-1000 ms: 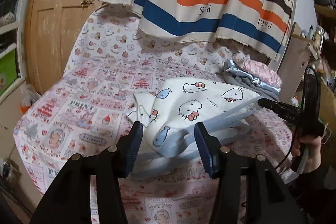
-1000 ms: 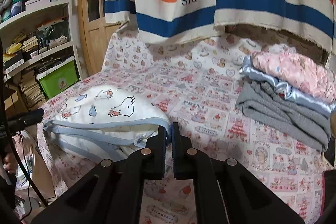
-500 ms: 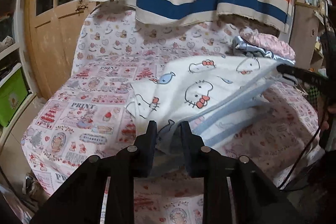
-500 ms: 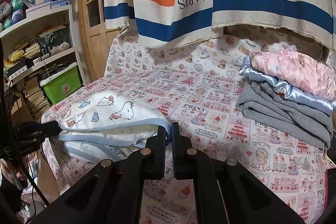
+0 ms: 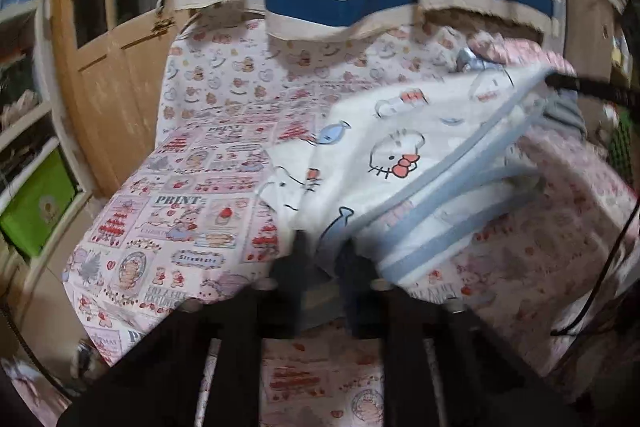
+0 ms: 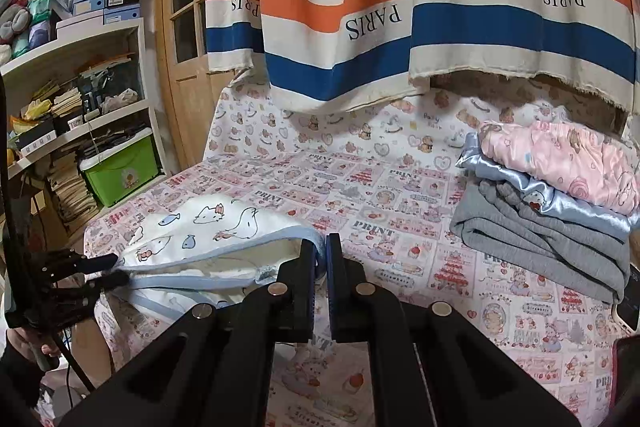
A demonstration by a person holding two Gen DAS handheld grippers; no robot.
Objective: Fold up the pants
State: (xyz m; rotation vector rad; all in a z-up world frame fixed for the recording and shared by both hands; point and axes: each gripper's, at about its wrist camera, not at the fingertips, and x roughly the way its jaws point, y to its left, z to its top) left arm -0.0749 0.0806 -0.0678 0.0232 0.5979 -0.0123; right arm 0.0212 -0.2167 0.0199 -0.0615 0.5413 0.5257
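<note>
White pants with cat and fish prints and pale blue trim (image 5: 400,163) lie partly folded on the pink printed bed cover (image 5: 188,211). My left gripper (image 5: 326,247) is shut on the near blue-trimmed edge of the pants. My right gripper (image 6: 322,247) is shut on the other end of the same edge and shows at the right of the left wrist view (image 5: 560,83). In the right wrist view the pants (image 6: 208,227) stretch left to my left gripper (image 6: 114,269). The edge is held up between both grippers.
A stack of folded clothes, grey, satin blue and pink (image 6: 552,203), sits at the right of the bed. A striped cloth (image 6: 420,7) hangs at the back. A wooden door (image 5: 108,67) and shelves with a green box (image 6: 120,175) stand left.
My left gripper went from open to shut on the pants' near edge. Both grippers have lifted the pants' edge and carried it farther over the bed.
</note>
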